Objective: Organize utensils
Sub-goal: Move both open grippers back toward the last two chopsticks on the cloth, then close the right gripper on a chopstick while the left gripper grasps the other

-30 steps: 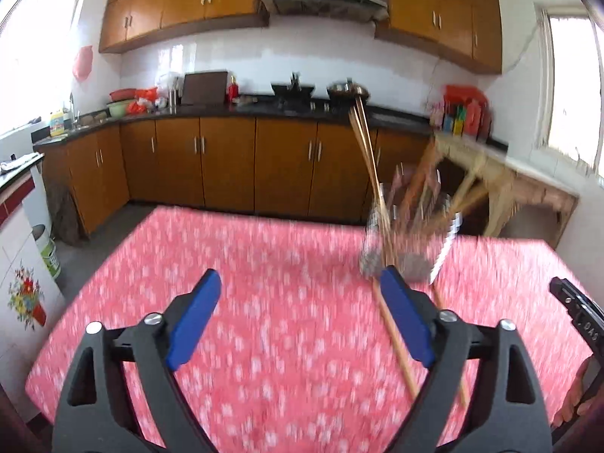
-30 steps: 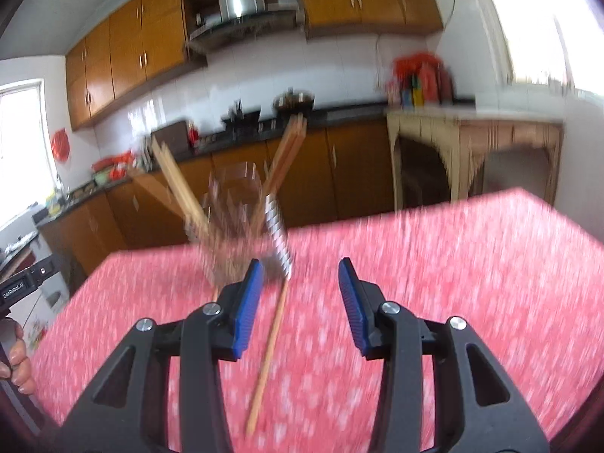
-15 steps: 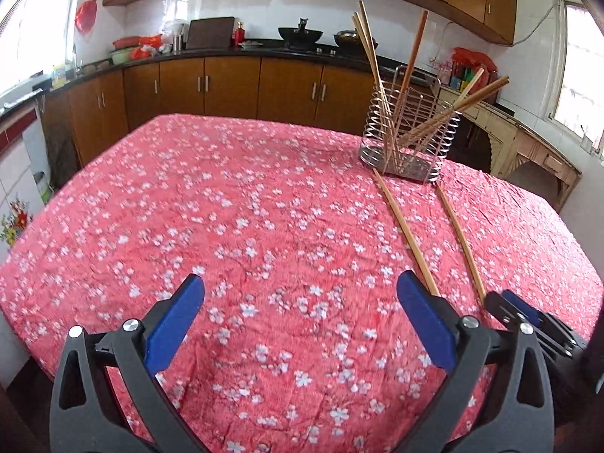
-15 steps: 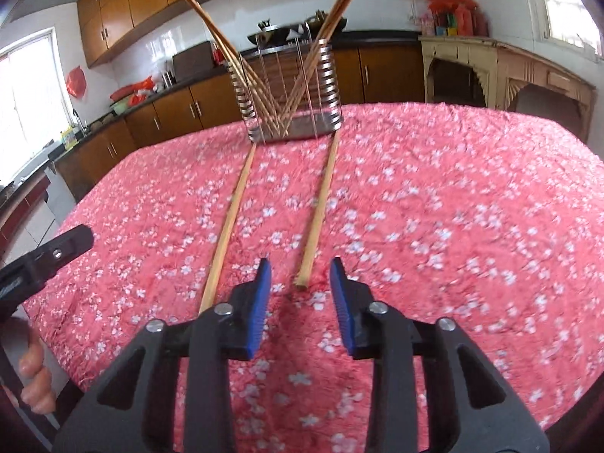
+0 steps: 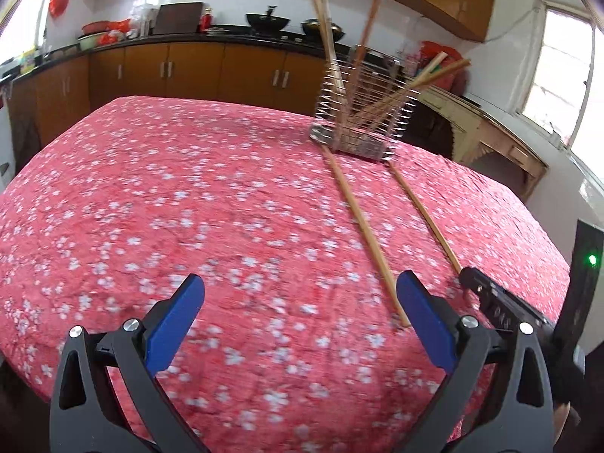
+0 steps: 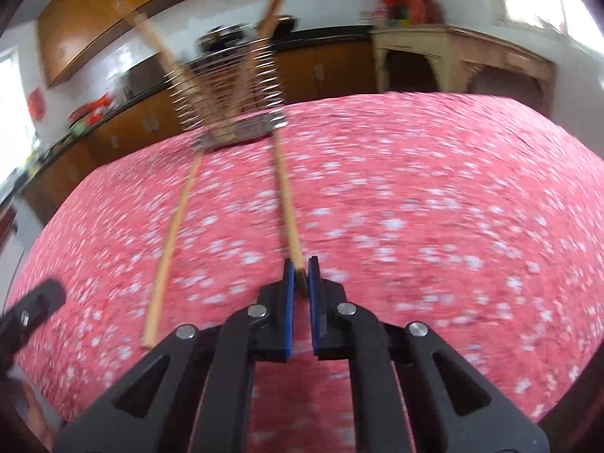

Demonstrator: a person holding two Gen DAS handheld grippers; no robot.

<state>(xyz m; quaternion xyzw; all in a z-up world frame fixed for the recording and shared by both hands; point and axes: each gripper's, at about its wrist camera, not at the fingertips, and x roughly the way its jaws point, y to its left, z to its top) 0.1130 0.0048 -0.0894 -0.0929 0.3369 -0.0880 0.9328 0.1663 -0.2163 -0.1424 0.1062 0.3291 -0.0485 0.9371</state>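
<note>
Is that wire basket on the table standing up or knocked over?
Upright. The wire utensil holder rests on its flat base on the red floral tablecloth, and the chopsticks inside lean out of its open top.

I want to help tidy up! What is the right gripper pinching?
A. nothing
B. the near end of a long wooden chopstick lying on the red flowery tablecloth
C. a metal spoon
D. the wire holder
B: in the right wrist view, the right gripper has its blue pads closed on the near end of a long wooden chopstick that lies on the red flowery tablecloth.
</note>
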